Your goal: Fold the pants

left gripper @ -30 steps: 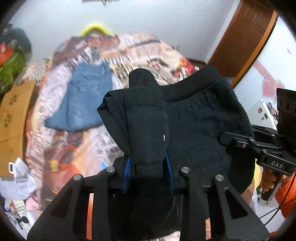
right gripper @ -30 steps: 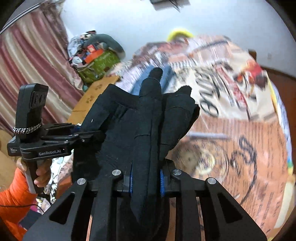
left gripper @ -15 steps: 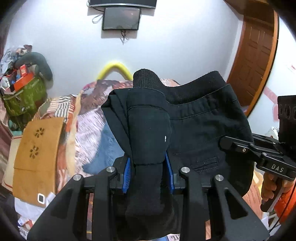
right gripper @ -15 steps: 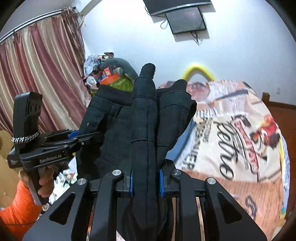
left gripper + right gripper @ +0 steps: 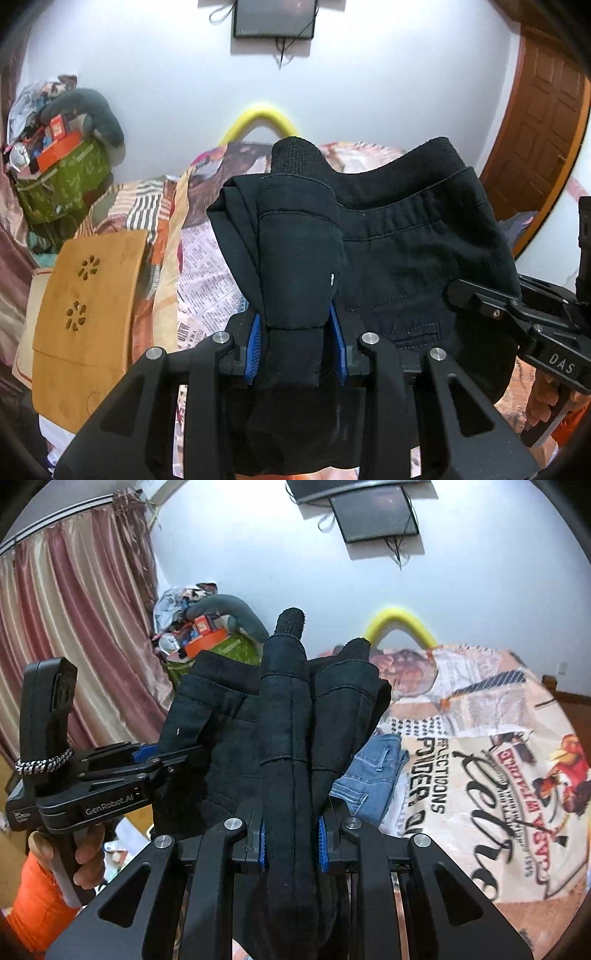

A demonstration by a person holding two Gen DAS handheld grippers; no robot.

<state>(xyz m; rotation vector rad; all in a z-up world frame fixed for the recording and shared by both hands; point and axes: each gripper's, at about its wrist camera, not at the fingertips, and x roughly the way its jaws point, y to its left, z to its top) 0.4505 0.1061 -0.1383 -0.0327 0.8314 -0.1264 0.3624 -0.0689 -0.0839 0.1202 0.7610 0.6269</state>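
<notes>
Black pants (image 5: 406, 258) hang in the air by their waistband, held between both grippers above the bed. My left gripper (image 5: 295, 347) is shut on a bunched end of the waistband, its blue pads pressed on the cloth. My right gripper (image 5: 291, 834) is shut on the other bunched end of the black pants (image 5: 284, 738). The right gripper also shows at the right edge of the left wrist view (image 5: 517, 317), and the left gripper at the left of the right wrist view (image 5: 110, 782). The legs below are hidden.
The bed (image 5: 480, 746) with a newspaper-print cover lies below and ahead. Folded blue jeans (image 5: 373, 771) lie on it. A wooden board (image 5: 85, 306) stands left of the bed. A green bag with clutter (image 5: 62, 177) is at the back left. A door (image 5: 543, 122) is at right.
Both grippers have lifted and tilted up with the pants, so the views now show the wall and screen rather than the bed top. The grip on the waistband is unchanged.
</notes>
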